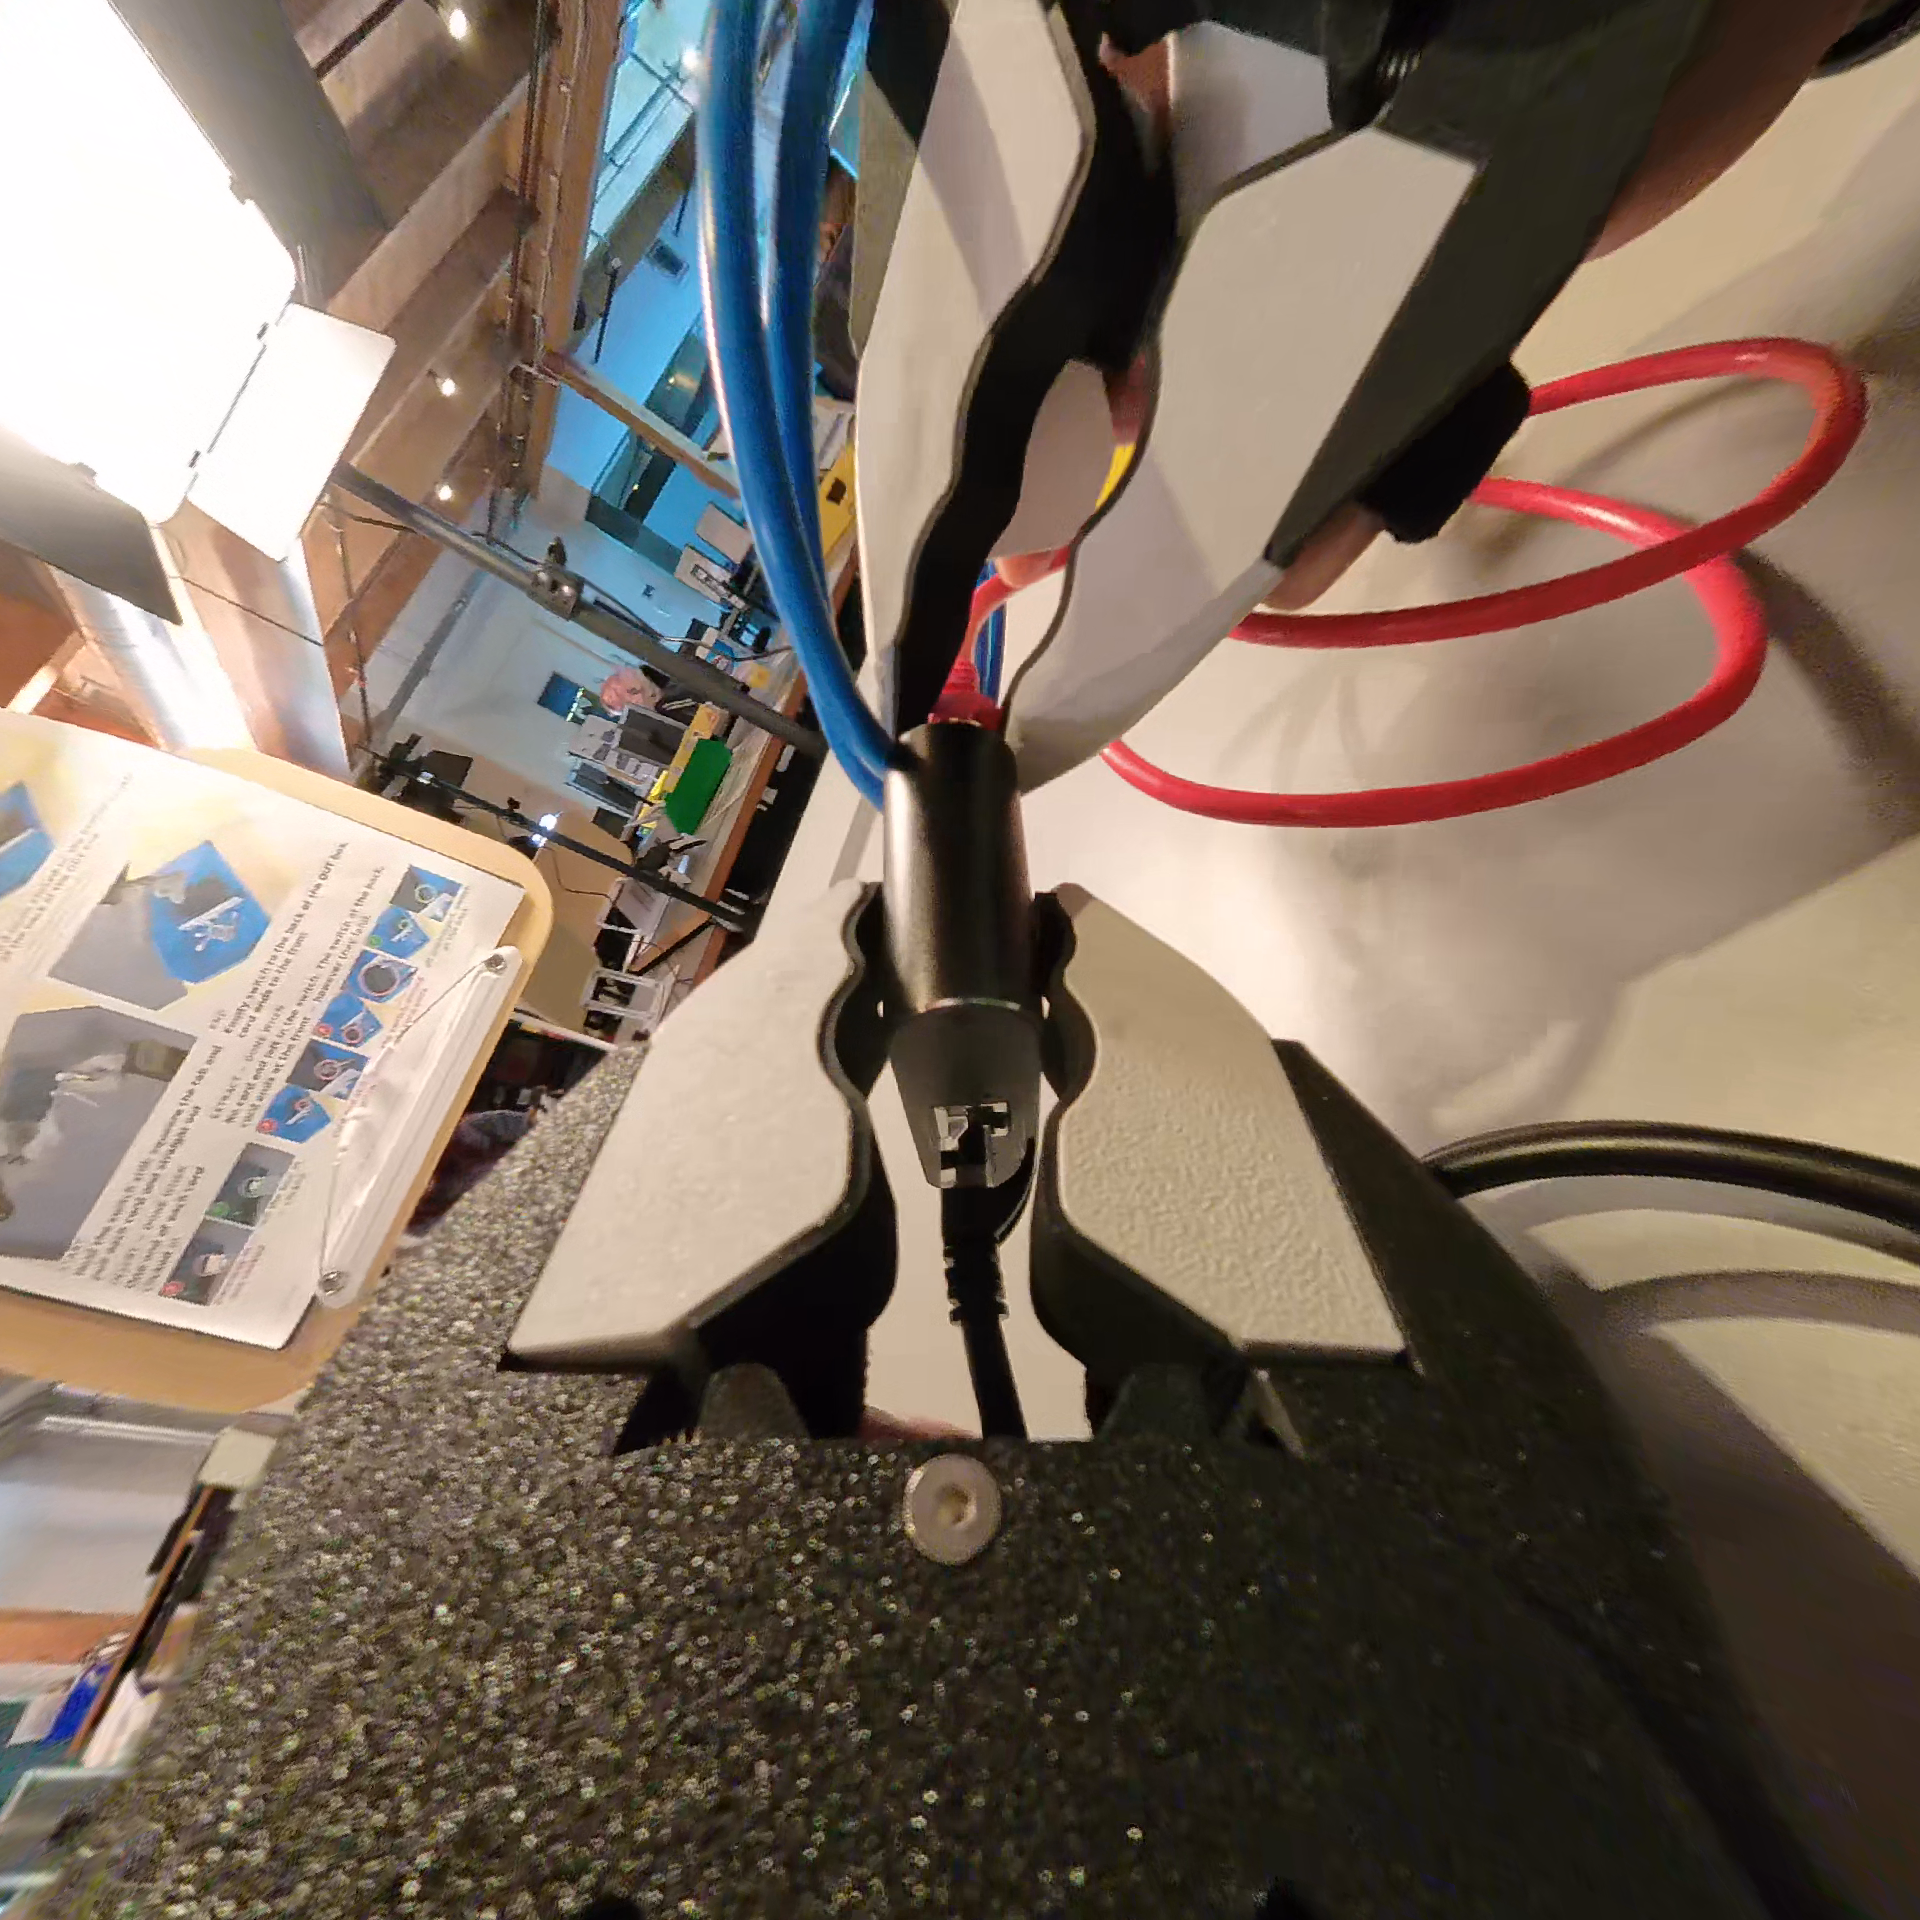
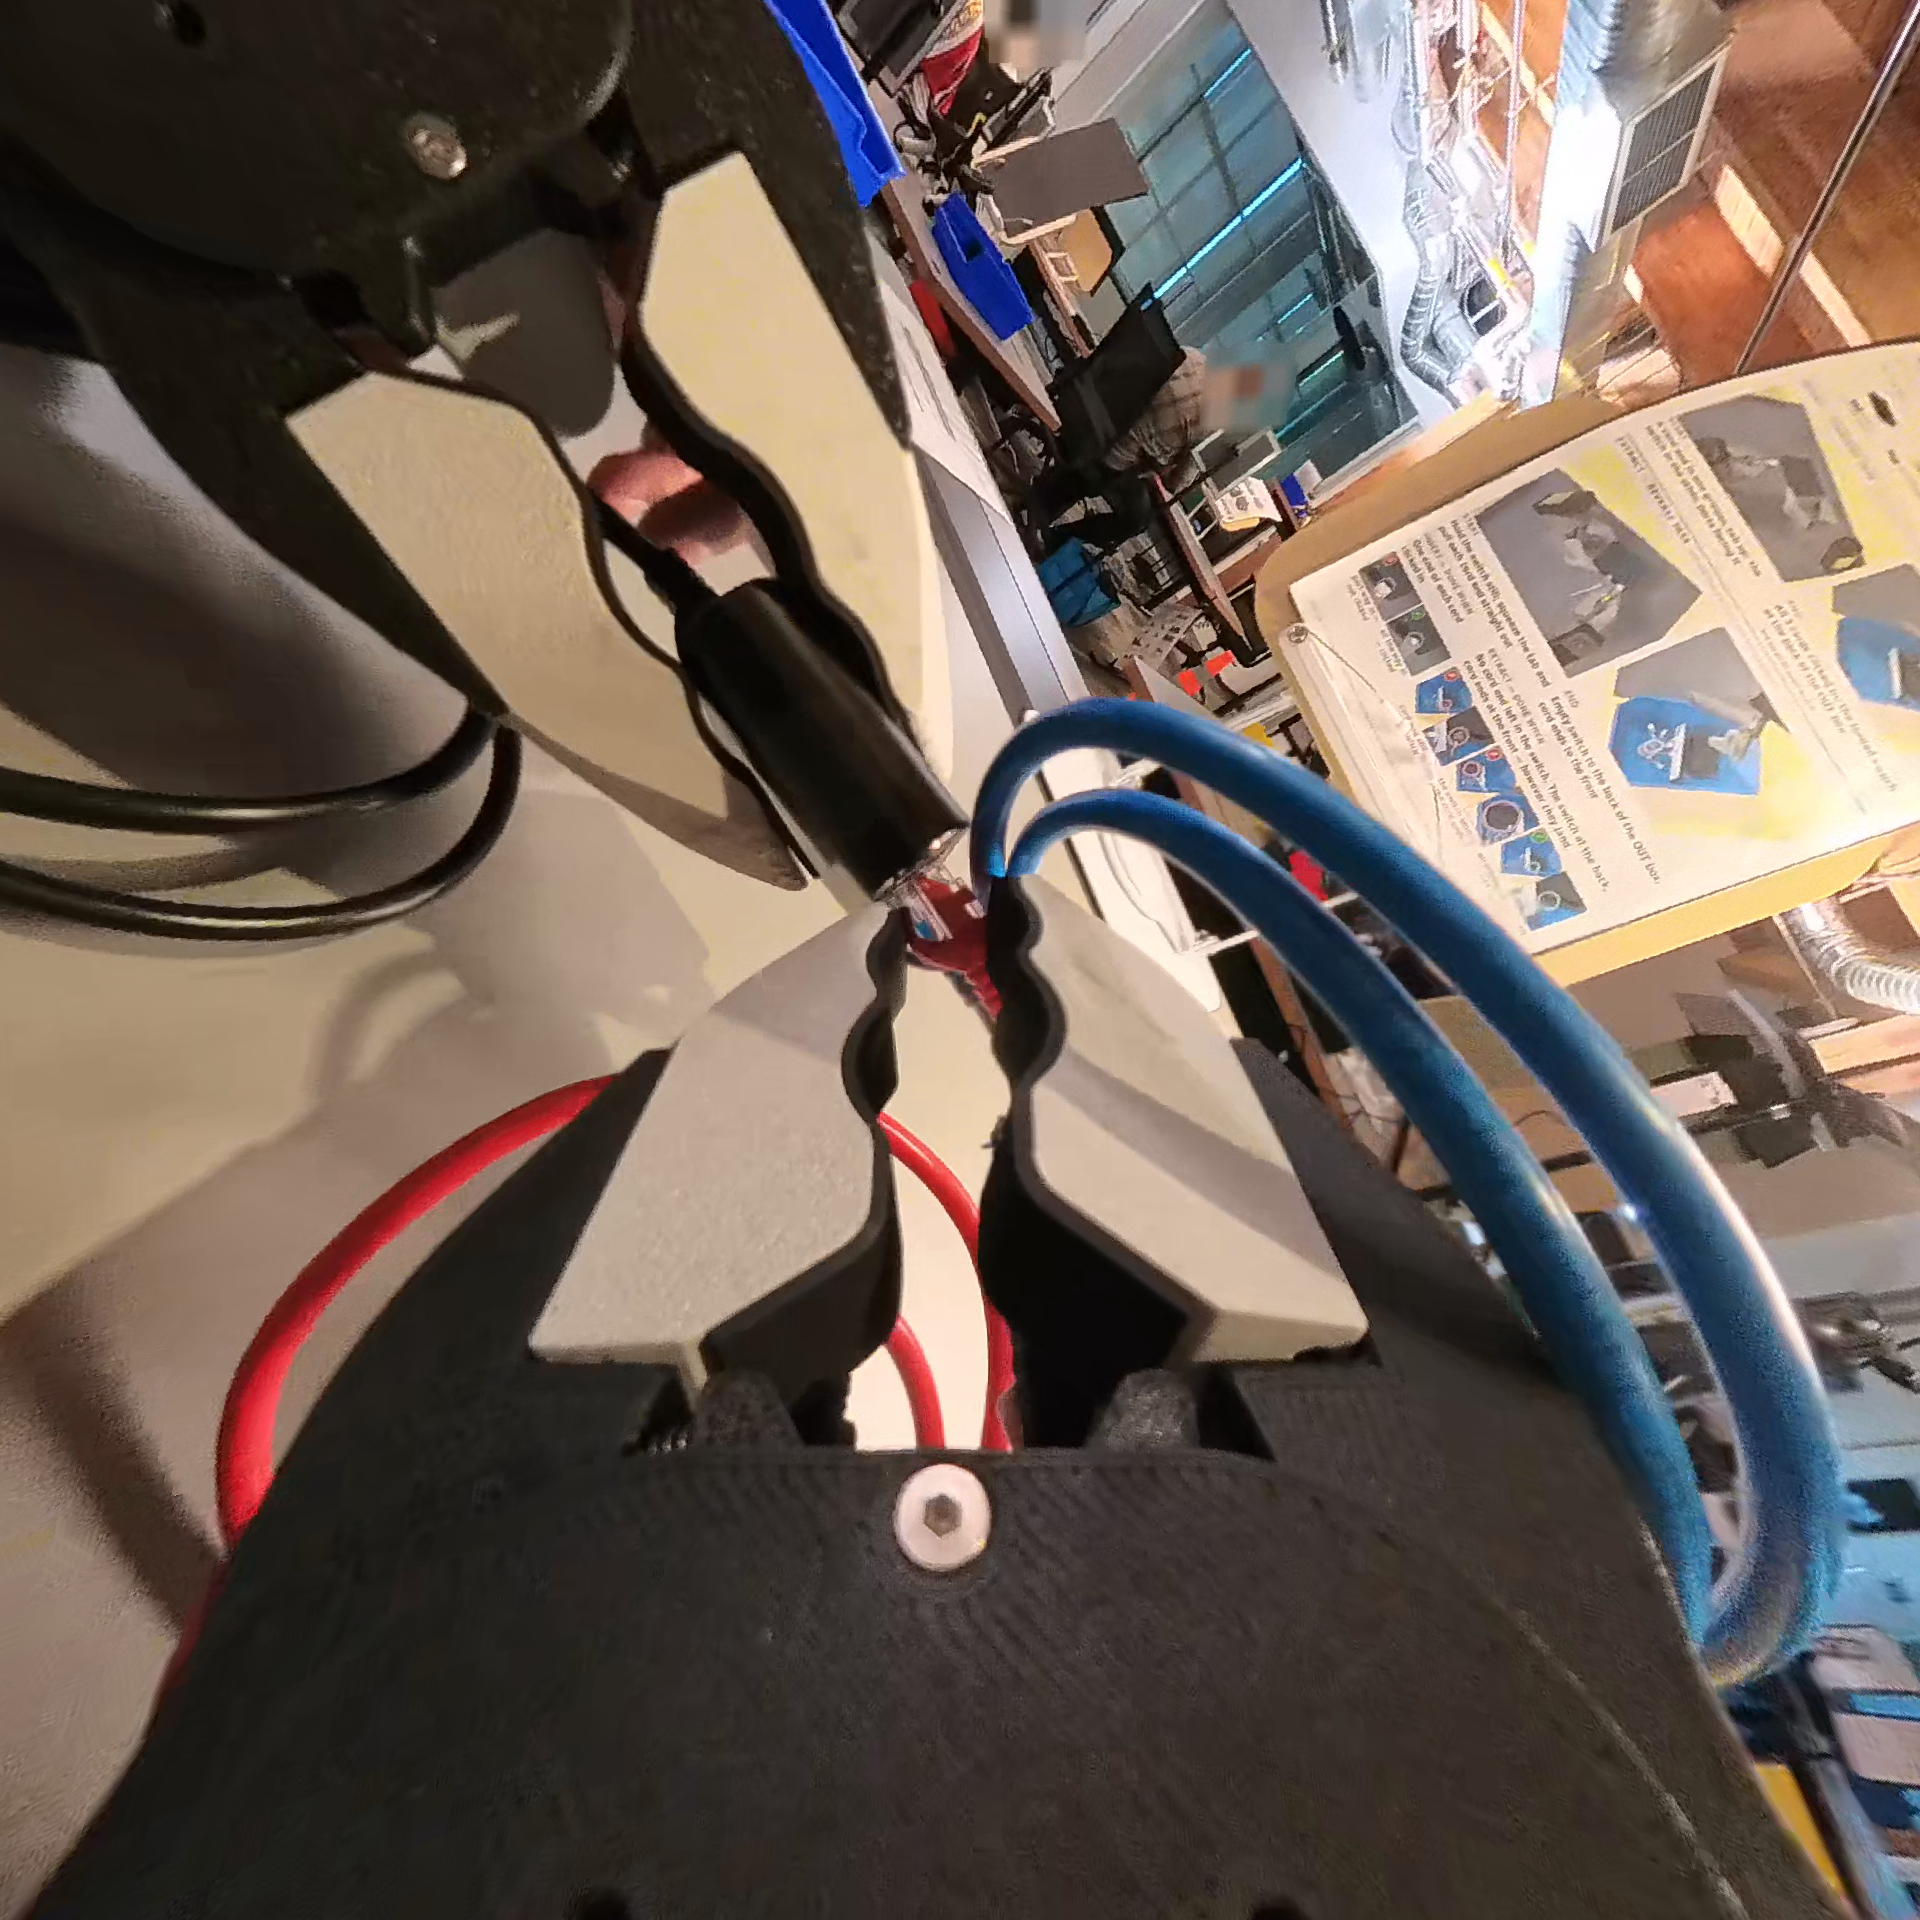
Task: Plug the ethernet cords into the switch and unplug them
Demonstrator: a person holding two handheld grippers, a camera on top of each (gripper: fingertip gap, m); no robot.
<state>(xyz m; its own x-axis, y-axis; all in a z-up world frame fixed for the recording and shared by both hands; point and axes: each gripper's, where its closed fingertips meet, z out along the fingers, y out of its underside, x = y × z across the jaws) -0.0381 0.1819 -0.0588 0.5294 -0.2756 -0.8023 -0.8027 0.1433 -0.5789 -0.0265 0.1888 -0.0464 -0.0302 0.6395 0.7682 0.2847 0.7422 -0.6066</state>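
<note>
My left gripper [image 1: 961,904] is shut on a small black switch [image 1: 961,935], held up off the table, with an empty port facing the camera. A black cable [image 1: 1662,1153] runs from its near end. My right gripper [image 2: 951,914] is shut on the red plug [image 2: 940,945] of a red ethernet cord [image 2: 312,1299], right at the switch's far end [image 2: 810,727]. Whether the plug is seated is hidden. Two blue cords [image 2: 1455,1039] enter that same end. The right gripper [image 1: 961,717] also shows from the left wrist view, the left gripper [image 2: 727,665] from the right.
A white table [image 1: 1455,935] lies below, with the red cord's loops [image 1: 1558,623] over it. A wooden board with a printed instruction sheet [image 2: 1610,675] stands beside the table; it also shows in the left wrist view [image 1: 208,1039]. A cluttered workshop lies behind.
</note>
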